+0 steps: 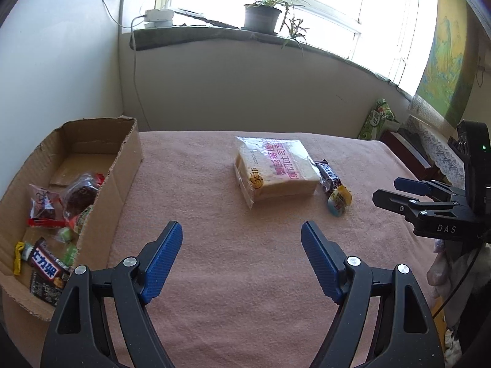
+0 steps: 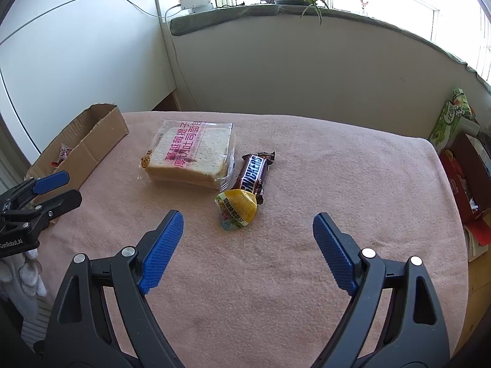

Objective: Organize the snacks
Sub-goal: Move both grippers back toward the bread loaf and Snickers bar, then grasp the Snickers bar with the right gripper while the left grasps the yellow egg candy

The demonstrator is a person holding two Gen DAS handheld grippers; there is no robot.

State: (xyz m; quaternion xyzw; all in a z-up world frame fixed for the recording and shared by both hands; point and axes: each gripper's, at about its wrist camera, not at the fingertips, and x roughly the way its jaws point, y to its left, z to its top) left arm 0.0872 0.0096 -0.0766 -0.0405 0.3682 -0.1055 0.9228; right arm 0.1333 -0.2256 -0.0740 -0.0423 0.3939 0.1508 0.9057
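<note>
Both tongs hovered over the pink cloth [image 2: 276, 276] on the desk, each holding nothing. The left tongs [image 1: 241, 234] stood wide apart, and so did the right tongs [image 2: 248, 225]. At the far left sat a cardboard box [image 1: 122, 165] with several wrapped snacks [image 1: 49, 263] already inside. Out on the cloth, well apart from the box, lay 3 more: a bag of sliced bread [image 2: 190, 156], a chocolate bar [image 2: 254, 171] just to its right, and a small yellow cup snack [image 2: 237, 210] touching the bar's near end. The right tongs were nearest the cup snack. A potted plant [image 1: 262, 15] stood on the far windowsill.
</note>
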